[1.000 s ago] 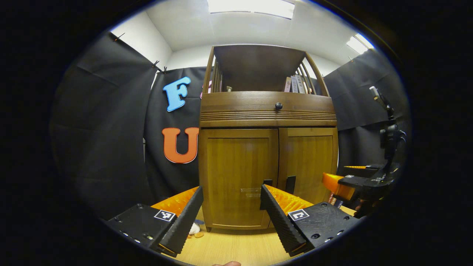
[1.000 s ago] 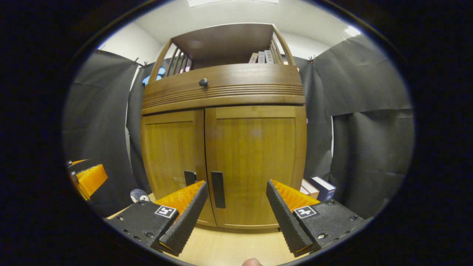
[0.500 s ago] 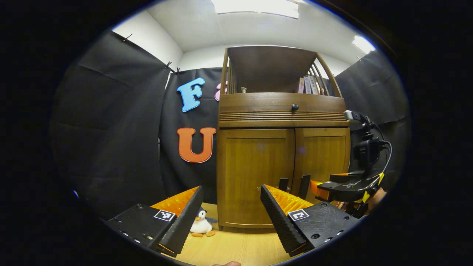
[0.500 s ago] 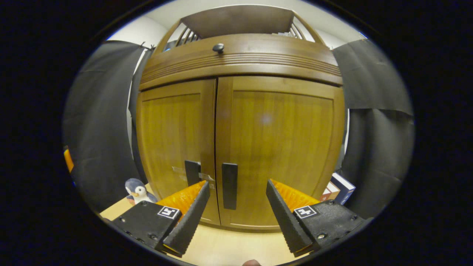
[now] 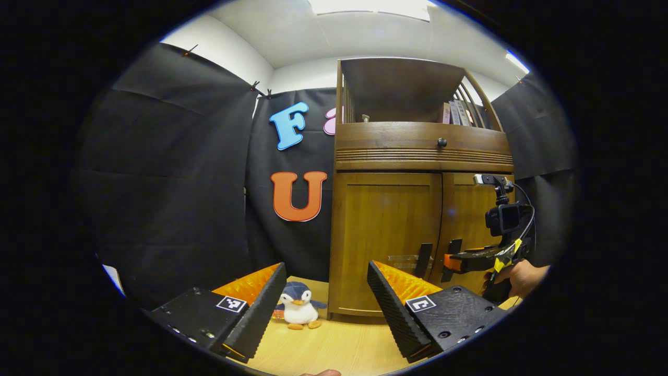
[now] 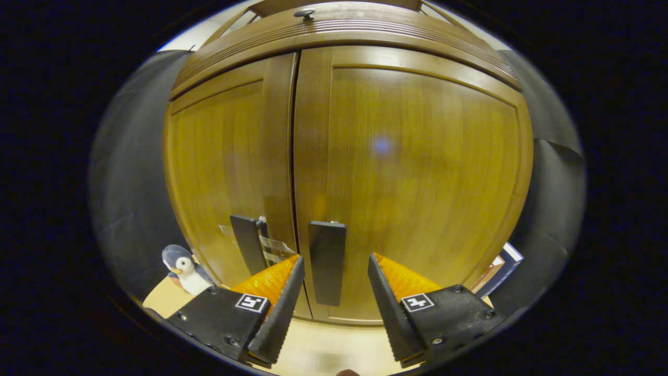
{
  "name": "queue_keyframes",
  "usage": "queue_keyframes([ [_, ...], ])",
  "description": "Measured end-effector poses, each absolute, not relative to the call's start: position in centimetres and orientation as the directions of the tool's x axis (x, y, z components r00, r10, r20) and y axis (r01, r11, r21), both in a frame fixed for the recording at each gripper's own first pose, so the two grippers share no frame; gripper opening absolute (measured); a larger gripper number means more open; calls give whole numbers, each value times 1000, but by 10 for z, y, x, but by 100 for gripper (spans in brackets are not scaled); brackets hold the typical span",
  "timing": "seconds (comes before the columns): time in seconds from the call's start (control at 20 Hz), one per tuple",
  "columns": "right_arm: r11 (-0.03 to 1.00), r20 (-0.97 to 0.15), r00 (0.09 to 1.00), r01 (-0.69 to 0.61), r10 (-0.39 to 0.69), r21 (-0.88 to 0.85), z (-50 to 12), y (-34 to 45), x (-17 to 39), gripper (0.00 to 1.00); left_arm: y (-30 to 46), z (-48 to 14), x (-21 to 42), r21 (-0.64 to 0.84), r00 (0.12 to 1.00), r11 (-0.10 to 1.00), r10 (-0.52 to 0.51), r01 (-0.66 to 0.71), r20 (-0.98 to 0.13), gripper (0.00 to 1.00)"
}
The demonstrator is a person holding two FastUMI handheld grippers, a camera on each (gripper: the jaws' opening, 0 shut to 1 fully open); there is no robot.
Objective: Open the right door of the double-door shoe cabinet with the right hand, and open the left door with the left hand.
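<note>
Right gripper view: claw (image 6: 332, 279) astride handle (image 6: 327, 261).

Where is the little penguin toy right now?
The penguin toy sits on the wooden floor beside the shoe cabinet's left bottom corner in the left gripper view, against the black cloth wall.

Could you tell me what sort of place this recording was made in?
Probably a staged recording booth rather than a home: black cloth walls pinned up around a wooden shoe cabinet, with a toy penguin on the wood floor beside it.
</note>
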State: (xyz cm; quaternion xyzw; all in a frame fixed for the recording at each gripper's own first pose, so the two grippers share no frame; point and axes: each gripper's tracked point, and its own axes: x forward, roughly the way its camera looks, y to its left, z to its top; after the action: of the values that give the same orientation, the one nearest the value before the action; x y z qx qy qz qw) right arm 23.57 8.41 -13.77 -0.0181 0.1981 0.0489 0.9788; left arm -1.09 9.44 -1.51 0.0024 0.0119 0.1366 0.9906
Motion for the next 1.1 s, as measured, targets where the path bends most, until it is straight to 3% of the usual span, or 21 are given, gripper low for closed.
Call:
queue_keyframes([
  [0.2,995,-389,917,-102,88,-15,-141,93,250,66,99,-19,-15,-11,956,957,291,-291,-34,95],
  [0.25,996,-389,919,-83,69,-21,-142,91,250,61,99,-20,-16,-12,956,956,291,-292,-36,100],
  [0.35,998,-385,921,-66,55,-14,-144,93,252,52,101,-20,-18,-9,956,956,292,-292,-38,95],
  [0.4,999,-386,921,-54,49,-3,-145,93,250,42,102,-20,-19,-6,955,956,293,-294,-38,95],
  [0.5,999,-378,925,-42,42,9,-146,92,251,38,101,-19,-21,-6,956,956,292,-292,-38,100],
  [0.6,999,-378,925,-37,40,15,-145,91,250,37,102,-17,-23,-5,956,957,290,-291,-33,95],
  [0.8,999,-384,923,-24,34,31,-143,89,241,33,102,-16,-30,-7,959,960,280,-281,-30,95],
  [0.85,999,-383,923,-20,30,29,-143,89,237,32,104,-17,-31,-7,959,960,281,-282,-30,100],
  [0.95,1000,-379,925,-14,23,25,-143,88,230,32,104,-16,-34,-11,960,960,279,-279,-30,100],
  [1.0,1000,-376,927,-14,22,24,-143,87,225,32,103,-17,-36,-12,961,961,276,-276,-31,95],
  [1.05,1000,-373,928,-15,23,25,-142,86,220,32,104,-19,-36,-12,962,962,273,-273,-32,100],
  [1.1,1000,-372,928,-17,26,26,-142,85,215,32,103,-19,-37,-12,963,963,269,-269,-33,95],
])
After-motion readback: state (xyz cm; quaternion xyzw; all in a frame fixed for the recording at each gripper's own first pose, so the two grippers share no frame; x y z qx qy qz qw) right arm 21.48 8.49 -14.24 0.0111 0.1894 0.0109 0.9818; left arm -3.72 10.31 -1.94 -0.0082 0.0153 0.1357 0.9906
